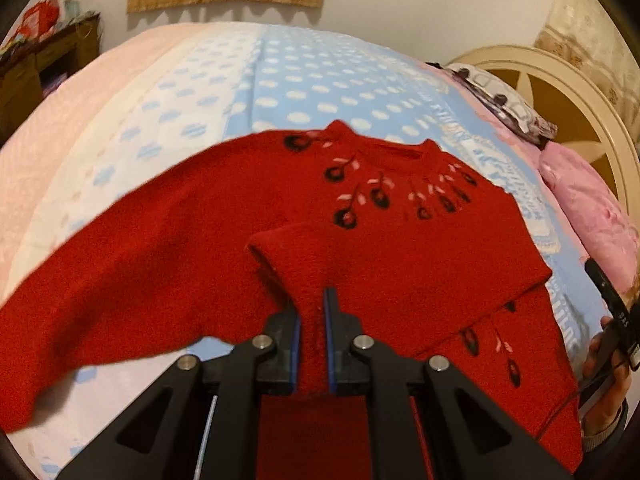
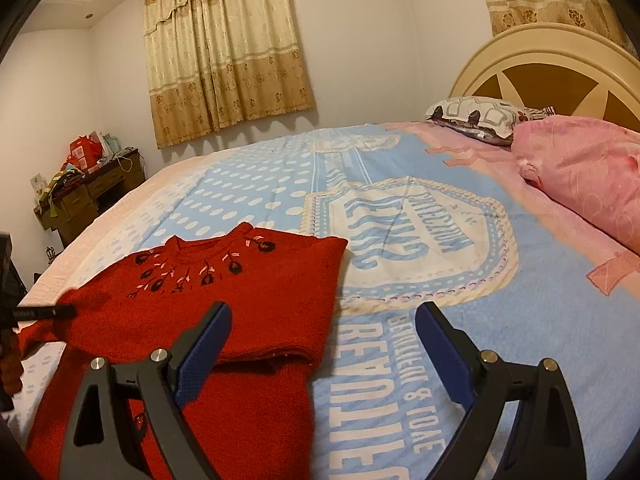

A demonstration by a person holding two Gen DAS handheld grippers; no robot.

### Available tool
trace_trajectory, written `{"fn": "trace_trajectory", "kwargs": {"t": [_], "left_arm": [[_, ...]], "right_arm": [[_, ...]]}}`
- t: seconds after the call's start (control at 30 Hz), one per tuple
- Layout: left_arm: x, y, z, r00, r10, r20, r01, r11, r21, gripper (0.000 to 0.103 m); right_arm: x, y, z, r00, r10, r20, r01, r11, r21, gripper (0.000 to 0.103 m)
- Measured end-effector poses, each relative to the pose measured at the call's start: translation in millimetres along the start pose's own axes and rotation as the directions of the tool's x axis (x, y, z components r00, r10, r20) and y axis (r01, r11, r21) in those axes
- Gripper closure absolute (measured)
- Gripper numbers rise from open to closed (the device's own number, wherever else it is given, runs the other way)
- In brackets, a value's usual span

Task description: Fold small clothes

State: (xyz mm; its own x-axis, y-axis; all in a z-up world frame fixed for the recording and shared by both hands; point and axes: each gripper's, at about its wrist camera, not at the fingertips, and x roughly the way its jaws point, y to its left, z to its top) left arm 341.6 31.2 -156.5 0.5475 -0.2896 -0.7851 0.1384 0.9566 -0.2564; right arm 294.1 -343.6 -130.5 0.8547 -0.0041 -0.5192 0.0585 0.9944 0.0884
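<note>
A small red knitted sweater [image 1: 192,236] with black and pink flower embroidery round the neck lies on the bed. My left gripper [image 1: 312,320] is shut on a red sleeve cuff [image 1: 296,264], held over the sweater's chest. In the right wrist view the sweater [image 2: 256,296] lies at the lower left, its right side folded in. My right gripper [image 2: 324,344] is open and empty, above the sweater's right edge and the blanket. The right gripper also shows at the far right of the left wrist view [image 1: 616,320], in a hand.
The bed is covered with a blue, white and pink printed blanket [image 2: 420,240]. A pink pillow [image 2: 584,184] and a patterned pillow [image 2: 480,118] lie by the cream headboard [image 2: 552,76]. A cluttered wooden desk [image 2: 88,192] stands at the far left, under curtains [image 2: 224,52].
</note>
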Motion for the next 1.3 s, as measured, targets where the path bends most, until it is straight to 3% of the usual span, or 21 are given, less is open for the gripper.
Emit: {"fn": "trace_trajectory", "kwargs": {"t": [0.1, 0.5, 0.67, 0.87, 1.07, 1.17, 1.3], "left_arm": [[1, 13, -2, 1.000, 0.008, 0.003, -0.008, 1.000, -0.027, 0.098], [5, 9, -8, 1.000, -0.019, 0.003, 0.019, 1.000, 0.003, 0.094], [16, 13, -9, 0.999, 0.019, -0.038, -0.018, 1.000, 0.010, 0.097], [-7, 25, -10, 1.000, 0.021, 0.015, -0.021, 1.000, -0.005, 0.098], [5, 13, -15, 0.999, 0.033, -0.006, -0.033, 0.998, 0.059, 0.097], [9, 8, -16, 0.998, 0.053, -0.017, -0.052, 0.996, 0.067, 0.096], [6, 5, -19, 0.996, 0.085, -0.006, -0.083, 0.990, 0.109, 0.093]], "right_arm": [[2, -1, 0, 1.000, -0.002, -0.006, 0.002, 1.000, 0.003, 0.010], [7, 3, -2, 1.000, -0.014, -0.028, 0.014, 1.000, -0.011, 0.010], [9, 2, -3, 0.999, -0.018, -0.036, 0.018, 1.000, -0.009, 0.010], [9, 0, -3, 0.999, -0.017, -0.035, 0.017, 1.000, 0.005, 0.010], [11, 5, -5, 0.998, -0.018, -0.057, 0.016, 1.000, -0.026, 0.010], [15, 10, -1, 0.996, 0.005, -0.084, -0.009, 0.999, -0.046, 0.010], [19, 28, 13, 0.985, 0.108, -0.131, -0.122, 0.987, -0.101, 0.010]]}}
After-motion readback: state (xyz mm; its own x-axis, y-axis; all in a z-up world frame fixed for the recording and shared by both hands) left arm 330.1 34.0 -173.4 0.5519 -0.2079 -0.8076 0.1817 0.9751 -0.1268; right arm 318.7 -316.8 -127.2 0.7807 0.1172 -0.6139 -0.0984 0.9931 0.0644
